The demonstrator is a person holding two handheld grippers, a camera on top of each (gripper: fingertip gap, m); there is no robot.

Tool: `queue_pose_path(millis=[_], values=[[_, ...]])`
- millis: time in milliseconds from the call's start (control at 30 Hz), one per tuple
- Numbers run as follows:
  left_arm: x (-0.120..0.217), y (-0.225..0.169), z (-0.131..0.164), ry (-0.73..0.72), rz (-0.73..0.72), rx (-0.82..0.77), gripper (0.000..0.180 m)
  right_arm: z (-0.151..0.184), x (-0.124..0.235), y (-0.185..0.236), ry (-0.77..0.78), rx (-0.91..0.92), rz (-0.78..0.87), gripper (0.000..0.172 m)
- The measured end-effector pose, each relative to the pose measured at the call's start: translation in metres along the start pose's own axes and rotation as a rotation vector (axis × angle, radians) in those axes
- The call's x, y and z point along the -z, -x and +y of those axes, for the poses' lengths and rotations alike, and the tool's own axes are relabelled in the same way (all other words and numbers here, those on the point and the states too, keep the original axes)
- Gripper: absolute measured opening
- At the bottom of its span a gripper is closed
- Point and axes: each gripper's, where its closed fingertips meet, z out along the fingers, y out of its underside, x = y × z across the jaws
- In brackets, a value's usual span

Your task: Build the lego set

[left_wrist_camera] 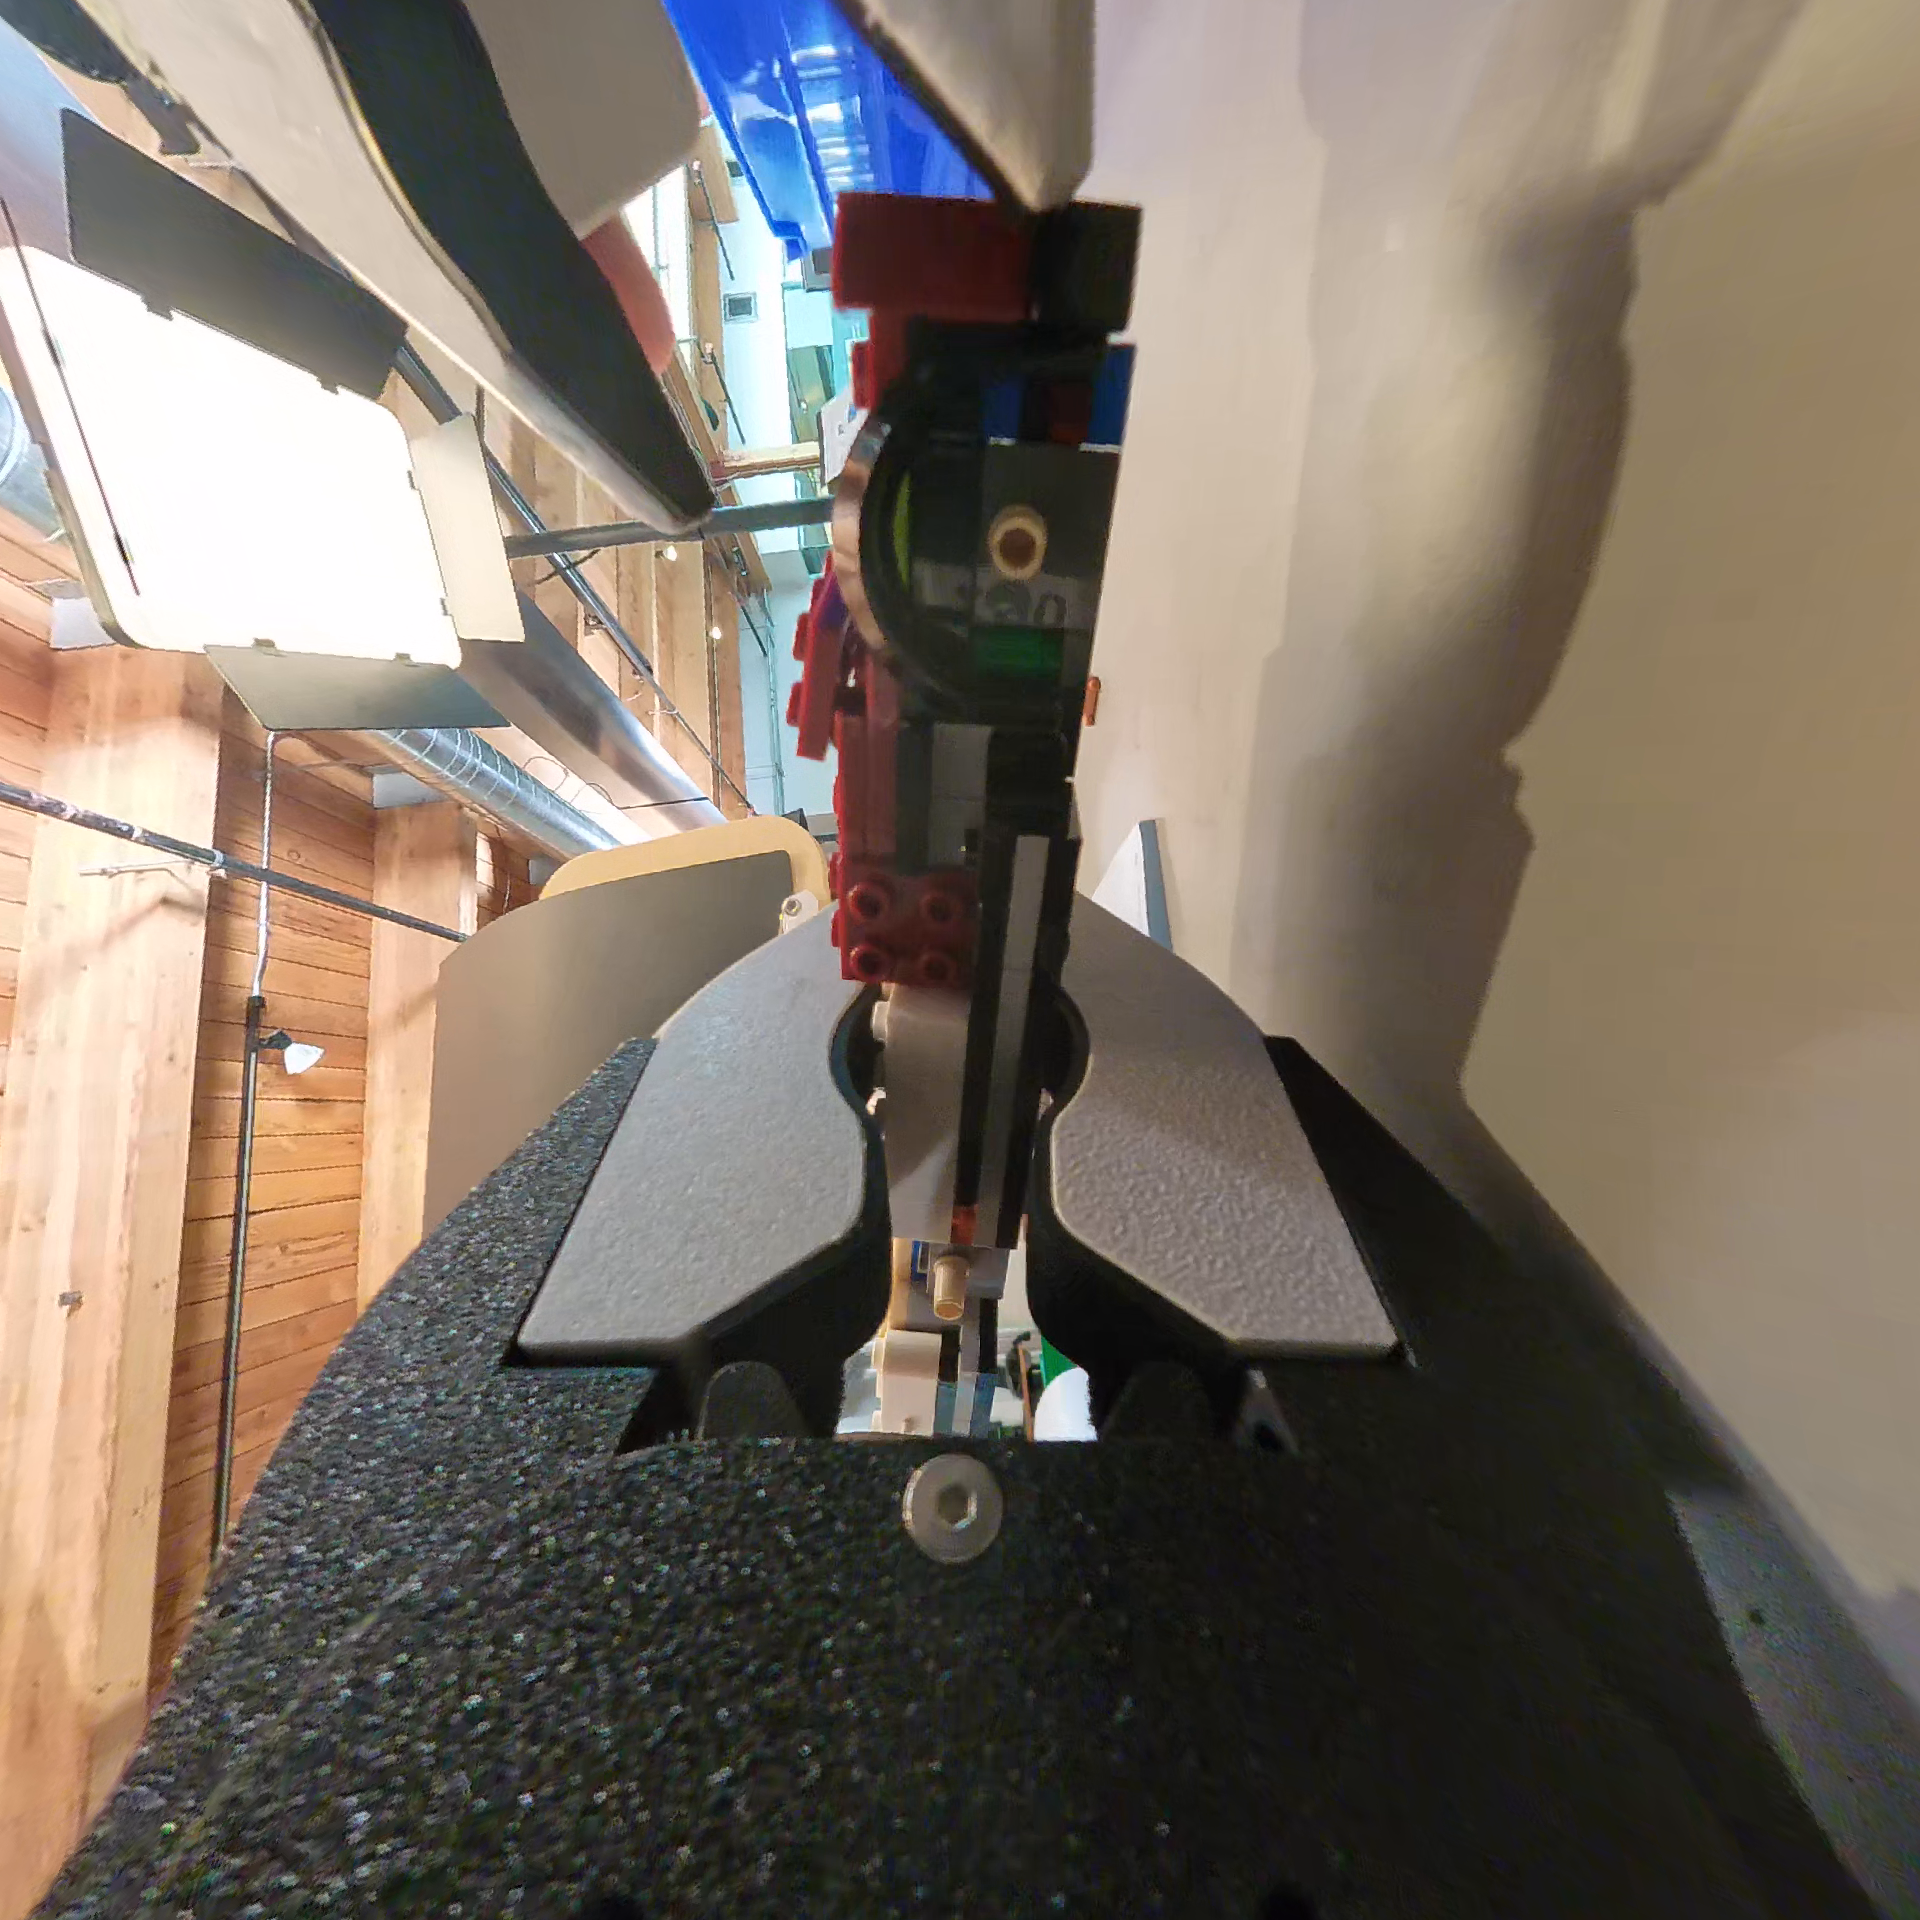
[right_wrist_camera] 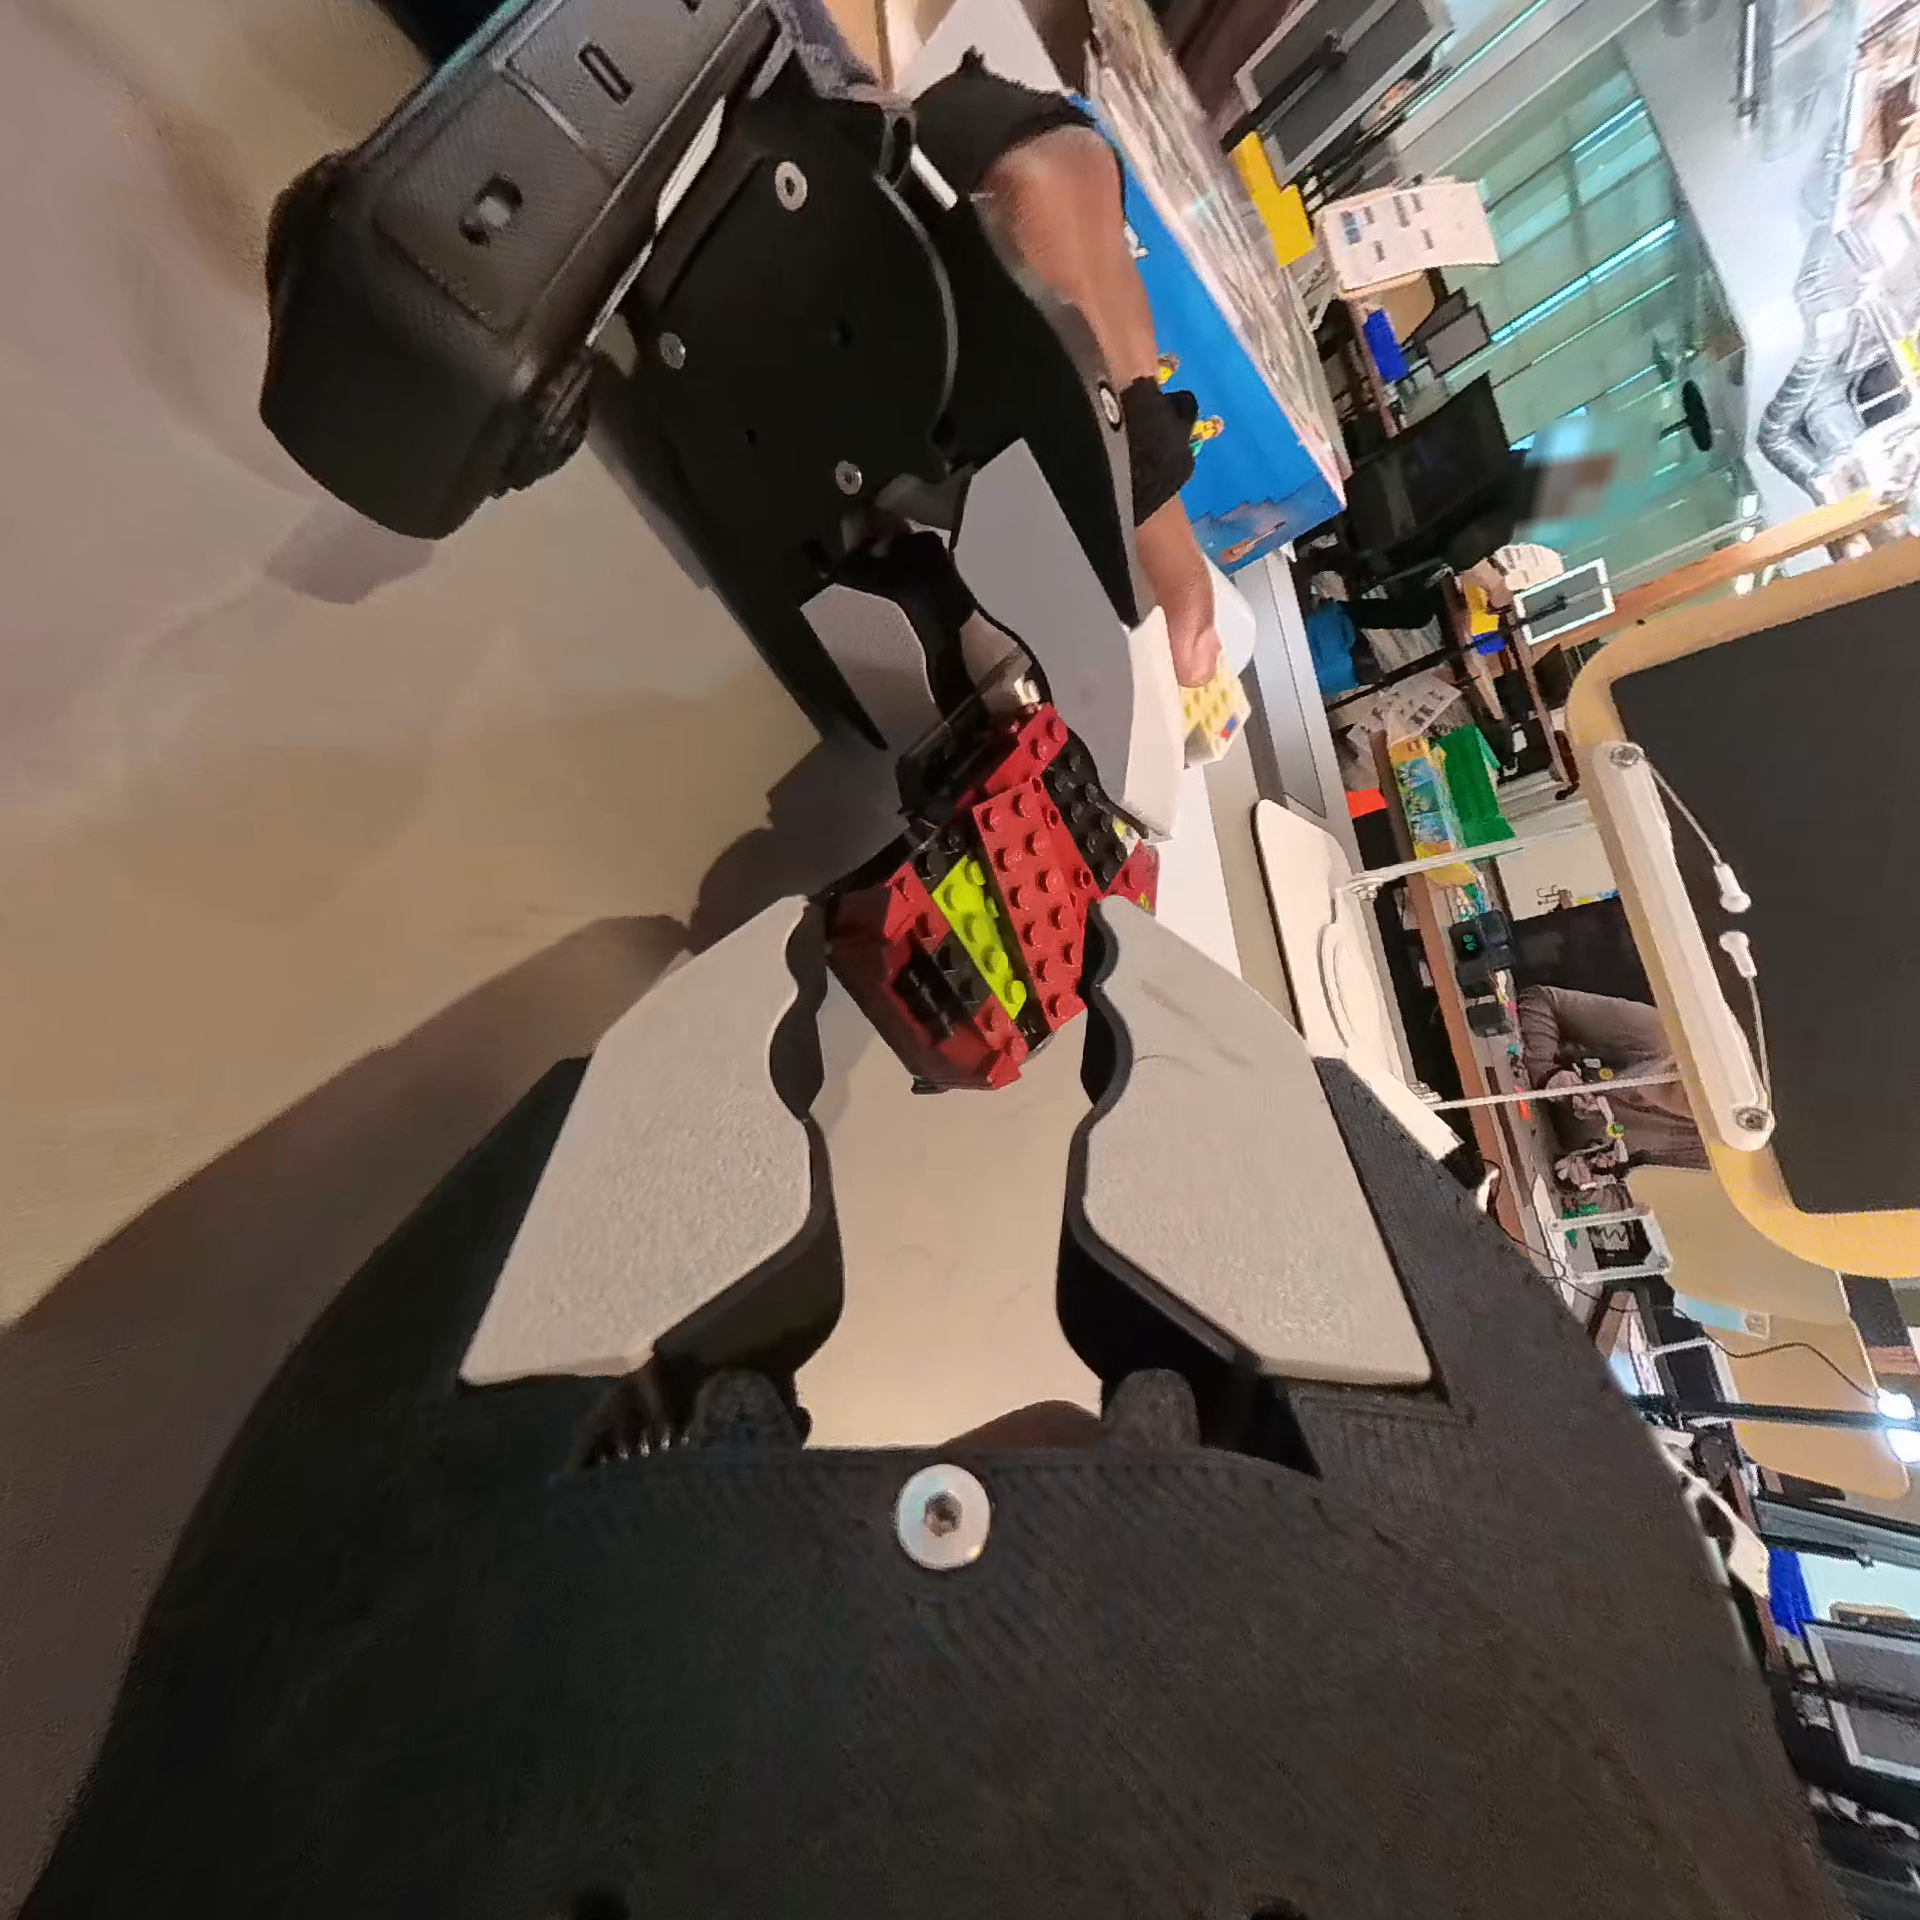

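1. Over the beige table, towards the edge that faces the open room: both tongs meeting nose to nose on one thing, with their shadows thrown on the surface below.
2. Beyond that edge: a blue box with a pictured side, a chair with a dark back in a pale wooden frame, and crowded shelves farther off.
3. Coming in from the far side, gripped by a hand in a fingerless black glove: the left gripper, its black body large in the right wrist view.
   - Clenched on the brick model at its narrow grey and black end.
   - Seen in the left wrist view with both grey fingers closing in on that slim stem from either side and no gap showing, so judged a firm hold.
4. Facing it from the near side: the right gripper.
   - Spread wide, with the model's broad studded face between the fingertips.
   - Showing a dark sliver between one pad and the model's side.
   - Lying at the edge of the red plate with the other tip; touching or just beside, cannot tell.
   - Judged released, not clamping.
5. Between the two, apparently lifted clear of the table: the model itself, dark red and black plates with a lime green strip across the studs.
6. Just behind the model, near the table's edge: a white sheet carrying a small yellow brick piece.
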Motion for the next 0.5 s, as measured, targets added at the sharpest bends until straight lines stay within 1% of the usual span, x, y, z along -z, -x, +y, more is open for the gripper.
queue_pose_path(millis=[67, 200, 367, 500], values=[[0.002, 0.001, -0.002, -0.008, 0.001, -0.005, 0.026, 0.0, 0.002, 0.004, 0.013, -0.004, -0.035, 0.049], [0.005, 0.007, -0.003, -0.024, -0.019, 0.023, 0.025, 0.009, 0.004, 0.013, 0.074, 0.03, -0.093, 0.059], [0.005, 0.006, -0.006, -0.042, -0.016, 0.026, 0.025, 0.008, 0.004, 0.006, 0.072, 0.05, -0.052, 0.064], [0.004, 0.009, -0.01, -0.063, -0.021, 0.028, 0.025, 0.009, 0.0, 0.005, 0.078, 0.097, -0.02, 0.063]])
